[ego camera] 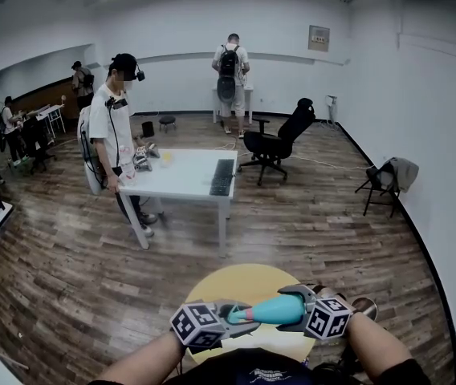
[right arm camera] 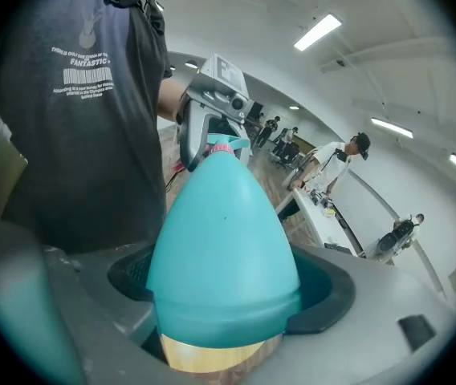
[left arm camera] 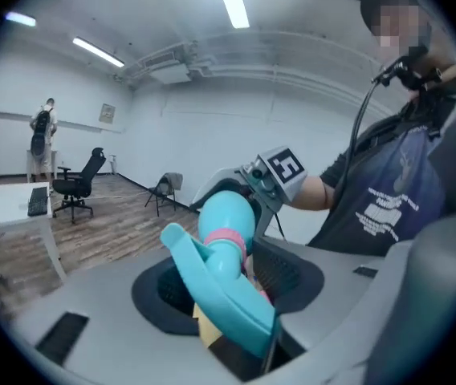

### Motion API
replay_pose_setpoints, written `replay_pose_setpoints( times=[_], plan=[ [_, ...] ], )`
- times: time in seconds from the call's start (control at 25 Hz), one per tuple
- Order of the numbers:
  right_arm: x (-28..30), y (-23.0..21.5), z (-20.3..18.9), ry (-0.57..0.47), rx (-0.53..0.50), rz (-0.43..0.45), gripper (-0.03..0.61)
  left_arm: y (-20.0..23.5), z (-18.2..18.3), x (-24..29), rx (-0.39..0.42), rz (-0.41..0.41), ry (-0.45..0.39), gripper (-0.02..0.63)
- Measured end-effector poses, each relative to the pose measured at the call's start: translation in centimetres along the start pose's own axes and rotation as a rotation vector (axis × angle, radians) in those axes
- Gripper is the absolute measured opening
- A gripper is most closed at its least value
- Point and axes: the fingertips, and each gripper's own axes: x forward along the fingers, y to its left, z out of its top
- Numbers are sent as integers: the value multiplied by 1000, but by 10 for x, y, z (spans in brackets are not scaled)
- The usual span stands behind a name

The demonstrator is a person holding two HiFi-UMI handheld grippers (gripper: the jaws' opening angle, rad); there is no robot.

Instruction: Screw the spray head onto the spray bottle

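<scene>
A teal spray bottle (ego camera: pixel 282 308) lies level between my two grippers above a round yellow table (ego camera: pixel 236 283). My right gripper (ego camera: pixel 302 308) is shut on the bottle's wide body, which fills the right gripper view (right arm camera: pixel 224 255) with its narrow end pointing away. The teal spray head (left arm camera: pixel 220 287) sits at the bottle's neck, behind a pink collar (left arm camera: pixel 226 237). My left gripper (ego camera: pixel 240 317) is shut on the spray head, whose trigger lies slanted between the pads. In the left gripper view the bottle (left arm camera: pixel 228 213) points away toward the right gripper's marker cube (left arm camera: pixel 286 167).
A white table (ego camera: pixel 184 175) with a keyboard stands further out on the wooden floor, and a person (ego camera: pixel 111 127) stands at its left side. A black office chair (ego camera: pixel 280 139) is behind it. A folding chair (ego camera: pixel 384 184) stands by the right wall.
</scene>
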Motion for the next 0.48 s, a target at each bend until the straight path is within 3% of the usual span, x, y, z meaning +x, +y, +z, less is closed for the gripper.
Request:
replay_pose_setpoints(
  times=[0.12, 0.2, 0.24, 0.28, 0.36, 0.48],
  plan=[
    [-1, -9, 7, -100, 121, -60, 448, 19, 37, -31, -294, -89, -359, 243],
    [-3, -12, 6, -167, 215, -105, 448, 37, 55, -59, -516, -167, -581, 331],
    [-4, -13, 3, -182, 245, -128, 448, 47, 57, -70, -592, -179, -651, 350],
    [-5, -13, 0, -182, 258, -144, 448, 55, 55, -77, -634, -176, -688, 350],
    [-5, -9, -4, -151, 225, -148, 448, 60, 49, -79, -646, -162, -682, 350],
    [-2, -4, -4, -72, 101, -136, 448, 41, 40, -50, -537, -183, -526, 350]
  ],
)
